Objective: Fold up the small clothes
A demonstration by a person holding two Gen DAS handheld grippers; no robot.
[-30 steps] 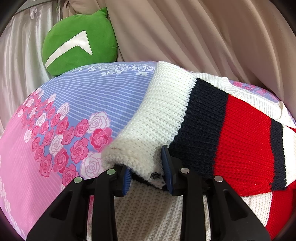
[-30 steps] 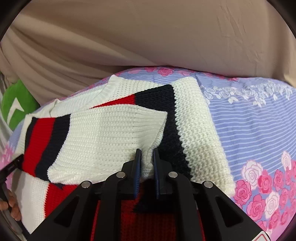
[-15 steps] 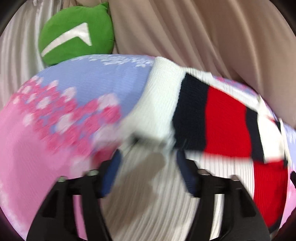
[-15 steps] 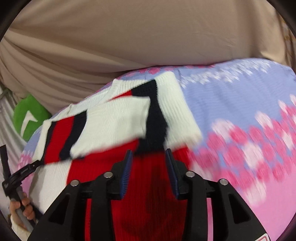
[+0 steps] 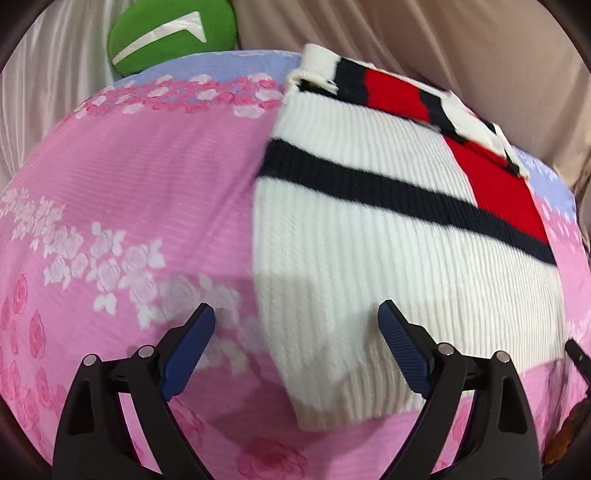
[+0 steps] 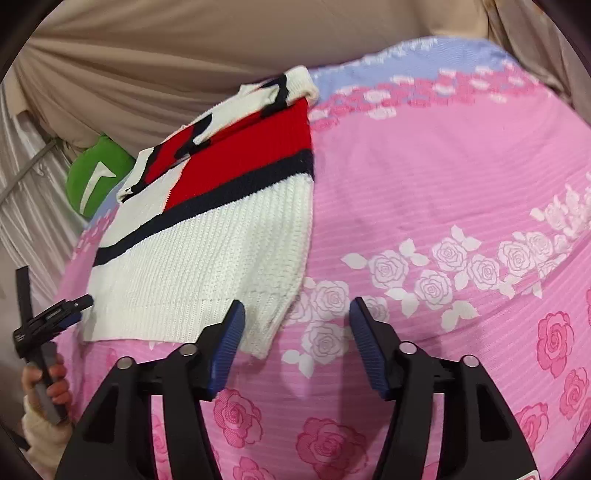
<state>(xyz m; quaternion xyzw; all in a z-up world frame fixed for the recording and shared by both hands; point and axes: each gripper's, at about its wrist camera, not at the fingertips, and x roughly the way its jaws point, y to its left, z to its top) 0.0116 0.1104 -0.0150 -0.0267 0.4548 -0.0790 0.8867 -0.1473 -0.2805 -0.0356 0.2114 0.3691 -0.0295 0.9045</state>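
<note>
— Now that both tools have let go of the sleeves, where does the white ribbed knit sweater with red and navy stripes [image 5: 388,236] lie?

— Flat on the pink and lilac rose-printed bedsheet [image 5: 155,192], hem nearest the cameras, both sleeves crossed over the chest at the far end. A second ago the left gripper [image 5: 295,343] was around the white cuff and the right gripper [image 6: 295,339] was pinched on the other sleeve's edge; half a second ago both were opening and backing off.

— And their state now?

— Both stand wide apart and hold nothing. The left one hangs over the sweater's near left hem corner, one blue pad over cloth, the other over bare sheet. The right one sits likewise at the near right corner, seen from its own camera.

— So the sleeve step is done?

— I judge so. The sleeves sit inside the body's outline, and the tools have pulled back to the hem. The likely next move is to pinch both hem corners and carry them up toward the collar.

— Anything in the way?

— The round green plush cushion with a white mark [image 5: 173,33] lies beyond the far end, apart from the sweater. The knit looks thick, so the corners may need a deep bite.
</note>
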